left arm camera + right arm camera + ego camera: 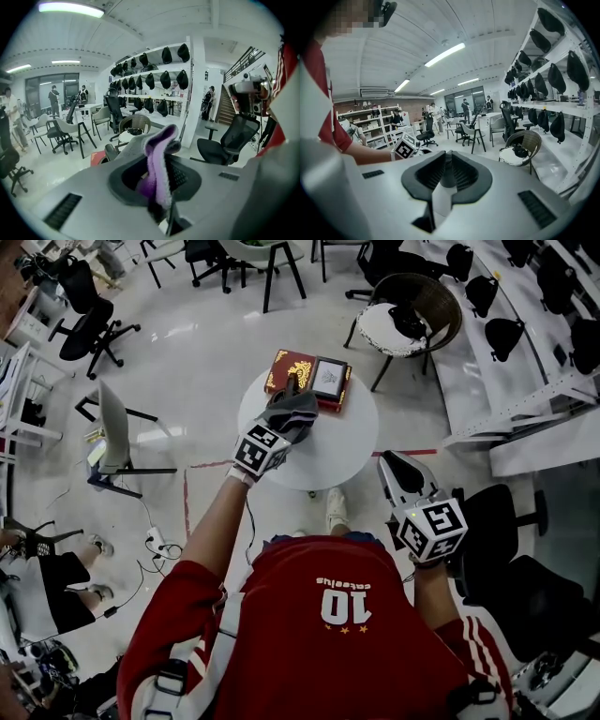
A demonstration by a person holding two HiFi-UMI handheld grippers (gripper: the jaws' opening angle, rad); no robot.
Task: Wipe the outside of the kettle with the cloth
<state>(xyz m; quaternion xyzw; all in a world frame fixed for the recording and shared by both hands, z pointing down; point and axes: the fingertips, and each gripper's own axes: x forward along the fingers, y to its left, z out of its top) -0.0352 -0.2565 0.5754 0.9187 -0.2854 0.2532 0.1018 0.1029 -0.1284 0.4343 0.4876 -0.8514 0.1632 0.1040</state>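
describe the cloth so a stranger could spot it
Start at the round white table in the middle of the floor. Over its far side the left gripper is shut on the cloth: soft, grey and purple, unlike the flat red box nearby.

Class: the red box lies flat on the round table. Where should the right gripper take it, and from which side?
Likely its right edge, approached low from the right with the right gripper opened: the red box lies flat, offering only thin edges, and the left gripper, holding the cloth, crowds its near-left side.

Cloth (160, 154) fuzzy, soft pile; table (339, 452) smooth, matt; floor (208, 360) v. glossy.
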